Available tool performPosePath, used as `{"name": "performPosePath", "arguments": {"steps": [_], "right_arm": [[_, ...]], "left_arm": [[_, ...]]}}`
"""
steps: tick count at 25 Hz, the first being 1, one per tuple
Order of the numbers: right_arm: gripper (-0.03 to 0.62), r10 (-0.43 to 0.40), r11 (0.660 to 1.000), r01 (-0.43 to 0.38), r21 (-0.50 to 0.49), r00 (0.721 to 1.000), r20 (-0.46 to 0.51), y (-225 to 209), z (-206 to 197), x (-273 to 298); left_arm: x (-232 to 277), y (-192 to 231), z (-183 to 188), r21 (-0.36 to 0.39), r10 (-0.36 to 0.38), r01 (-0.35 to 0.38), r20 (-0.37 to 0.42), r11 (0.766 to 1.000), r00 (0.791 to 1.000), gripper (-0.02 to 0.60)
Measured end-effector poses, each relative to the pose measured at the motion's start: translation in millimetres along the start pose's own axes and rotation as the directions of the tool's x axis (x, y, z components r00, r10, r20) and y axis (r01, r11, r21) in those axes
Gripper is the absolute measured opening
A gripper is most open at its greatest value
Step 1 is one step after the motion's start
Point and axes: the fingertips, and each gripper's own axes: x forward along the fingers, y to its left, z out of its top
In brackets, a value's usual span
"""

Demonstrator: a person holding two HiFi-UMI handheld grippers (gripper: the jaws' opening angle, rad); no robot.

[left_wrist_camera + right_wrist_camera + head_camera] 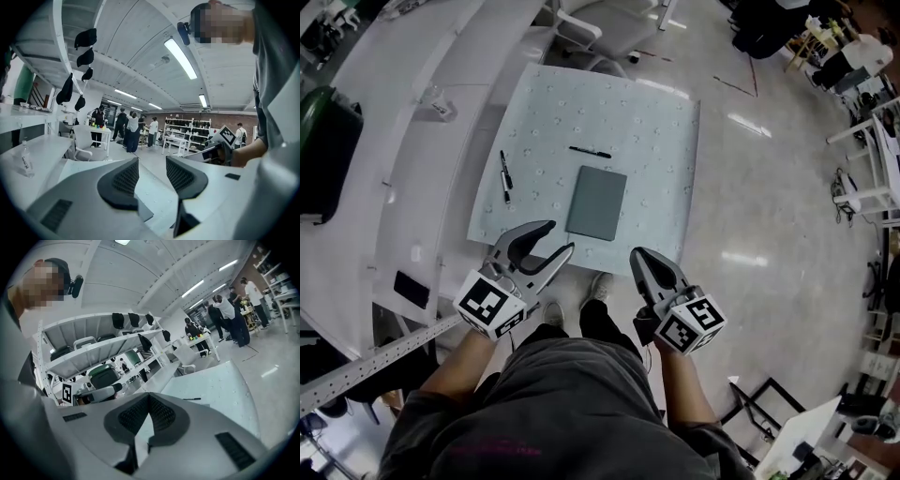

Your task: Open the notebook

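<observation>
A closed grey-green notebook (596,202) lies flat on the pale dotted table (666,122), just beyond both grippers. My left gripper (558,237) hovers at the table's near edge, to the notebook's lower left, open with nothing between its fingers. In the left gripper view its dark pads (123,180) stand apart, and a dark corner of the notebook (143,213) shows below them. My right gripper (639,255) is held off the near edge to the notebook's lower right, shut and empty. Its pads (161,416) meet at the tips in the right gripper view.
Two black pens lie on the table, one (504,174) left of the notebook and one (590,151) beyond it. White shelving (403,141) runs along the left. An office chair (609,28) stands past the far edge. Several people stand in the distance (131,131).
</observation>
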Motion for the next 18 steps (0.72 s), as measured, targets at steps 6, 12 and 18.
{"name": "performPosePath", "arguments": {"steps": [6,12,18], "right_arm": [[0.003,0.034,0.999,-0.034,0.014,0.999,-0.031,-46,19,4],[0.003,0.056,0.998,-0.054,0.036,0.997,-0.049,-90,27,12],[0.003,0.051,0.996,-0.045,0.077,0.996,-0.068,-124,17,19]], "left_arm": [[45,1,-6,-0.008,0.045,-0.046,-0.041,0.999,0.998,0.181],[89,4,-22,-0.003,0.069,-0.07,-0.088,0.998,0.994,0.181],[125,7,-51,0.0,0.078,-0.079,-0.143,0.997,0.987,0.182]]}}
